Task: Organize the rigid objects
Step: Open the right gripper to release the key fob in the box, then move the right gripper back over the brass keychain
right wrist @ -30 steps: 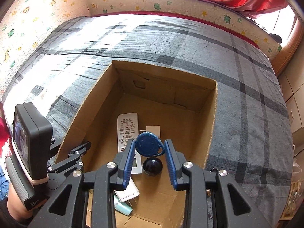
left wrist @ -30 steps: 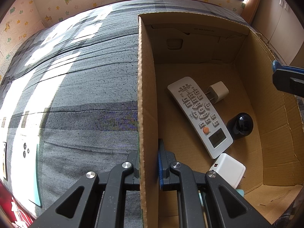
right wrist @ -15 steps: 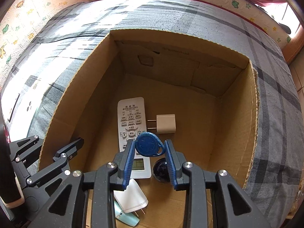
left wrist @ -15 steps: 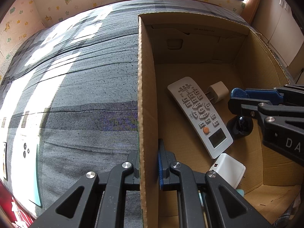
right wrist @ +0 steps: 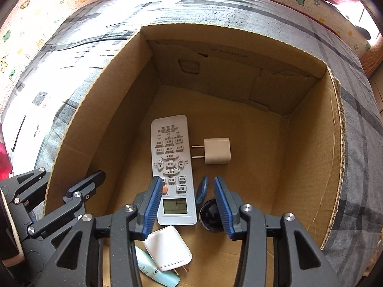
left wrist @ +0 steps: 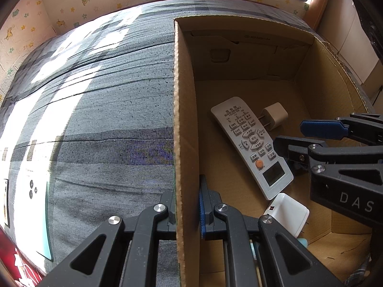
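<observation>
An open cardboard box (right wrist: 311,143) stands on a grey plaid bed. On its floor lie a white remote (right wrist: 171,165), a beige plug charger (right wrist: 217,150), a black round object (right wrist: 210,217), a white charger (right wrist: 167,247) and a pale blue tube (right wrist: 153,270). My right gripper (right wrist: 186,181) hangs inside the box with its jaws opening. A blue key fob (right wrist: 201,190) stands on edge between them, touching neither pad, beside the remote. My left gripper (left wrist: 186,196) is shut on the box's left wall (left wrist: 185,119) at its near end. In the left wrist view, the right gripper (left wrist: 289,135) reaches in from the right.
The bedspread (left wrist: 95,119) spreads wide to the left of the box. A flat white object (left wrist: 31,189) lies on it near the left edge. A patterned wall border runs behind the bed. The far half of the box floor (right wrist: 239,119) is bare cardboard.
My right gripper came down into the box with the blue fob clamped, then spread its jaws. The fob dropped out beside the remote. The left gripper kept its hold on the wall.
</observation>
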A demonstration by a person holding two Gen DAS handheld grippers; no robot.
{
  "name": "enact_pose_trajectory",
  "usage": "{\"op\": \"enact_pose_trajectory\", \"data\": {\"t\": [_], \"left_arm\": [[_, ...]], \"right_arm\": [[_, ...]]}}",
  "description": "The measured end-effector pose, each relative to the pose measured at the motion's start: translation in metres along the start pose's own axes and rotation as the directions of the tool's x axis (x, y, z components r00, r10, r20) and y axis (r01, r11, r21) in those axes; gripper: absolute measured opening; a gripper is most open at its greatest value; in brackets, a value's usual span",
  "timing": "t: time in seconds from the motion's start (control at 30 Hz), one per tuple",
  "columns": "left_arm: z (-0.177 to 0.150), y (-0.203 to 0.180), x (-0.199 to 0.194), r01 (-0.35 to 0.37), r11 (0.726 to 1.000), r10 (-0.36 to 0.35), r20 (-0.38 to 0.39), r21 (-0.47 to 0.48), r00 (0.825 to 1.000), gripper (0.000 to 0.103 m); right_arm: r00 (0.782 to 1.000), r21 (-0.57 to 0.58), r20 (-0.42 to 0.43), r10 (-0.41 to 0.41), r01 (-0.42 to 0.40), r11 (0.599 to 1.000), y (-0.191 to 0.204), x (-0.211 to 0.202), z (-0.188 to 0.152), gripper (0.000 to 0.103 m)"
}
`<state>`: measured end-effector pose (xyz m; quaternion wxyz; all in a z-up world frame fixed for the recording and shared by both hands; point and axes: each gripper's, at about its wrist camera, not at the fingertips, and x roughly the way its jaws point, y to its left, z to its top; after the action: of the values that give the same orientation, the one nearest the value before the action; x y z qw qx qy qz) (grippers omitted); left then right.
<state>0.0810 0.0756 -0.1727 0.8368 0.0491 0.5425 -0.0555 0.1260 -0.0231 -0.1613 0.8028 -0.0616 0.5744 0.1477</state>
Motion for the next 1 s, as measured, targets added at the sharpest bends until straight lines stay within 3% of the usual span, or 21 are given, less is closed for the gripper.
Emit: {"op": "enact_pose_trajectory", "data": {"t": [0.4,1.0], "left_arm": [[-0.001,-0.001,0.001,-0.004,1.000,0.004,0.001,0.002,1.000,0.011],[0.000,-0.006,0.001,-0.017,1.000,0.017,-0.002,0.010,1.000,0.011]], "right_arm": [[0.998,0.002,0.056,0.009,-0.010,1.000,0.008,-0.022,-0.005,0.054],[0.988,0.030,0.152,-0.019,0.015,0.999,-0.011,-0.078,-0.007,0.086]]}}
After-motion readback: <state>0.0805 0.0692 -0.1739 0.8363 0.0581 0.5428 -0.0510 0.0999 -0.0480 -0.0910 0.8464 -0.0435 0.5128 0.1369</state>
